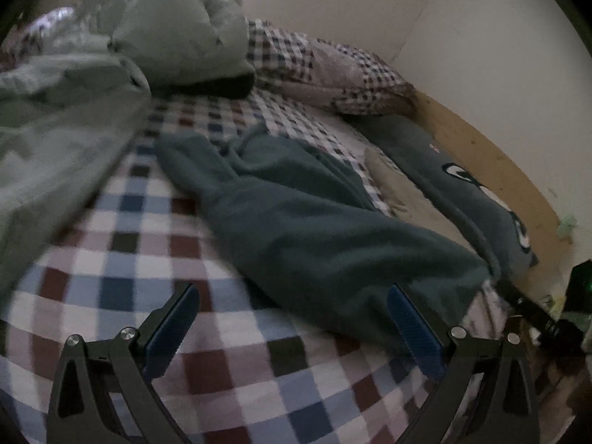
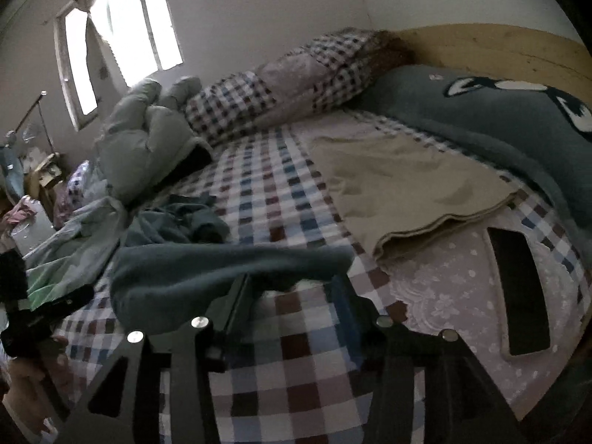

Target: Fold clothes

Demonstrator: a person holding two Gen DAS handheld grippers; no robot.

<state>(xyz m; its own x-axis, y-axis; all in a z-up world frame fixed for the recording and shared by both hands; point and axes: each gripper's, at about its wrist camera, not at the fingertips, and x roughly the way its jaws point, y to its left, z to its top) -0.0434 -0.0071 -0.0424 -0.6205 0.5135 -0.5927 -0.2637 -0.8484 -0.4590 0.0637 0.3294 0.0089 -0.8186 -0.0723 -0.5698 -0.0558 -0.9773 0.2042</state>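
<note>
the dark teal fleece trousers (image 1: 296, 218) look soft, matt and slightly fuzzy. under them the checked cotton bedsheet (image 1: 122, 270) is smooth, flat-woven cloth. the folded beige cloth (image 2: 403, 188) is thin and matt with a stitched hem. the pale wooden headboard (image 2: 495, 48) shows bare, unvarnished grain. the left gripper (image 1: 292, 327) has ribbed blue plastic pads (image 1: 414, 333) on matt black arms with shiny metal rivets.
</note>
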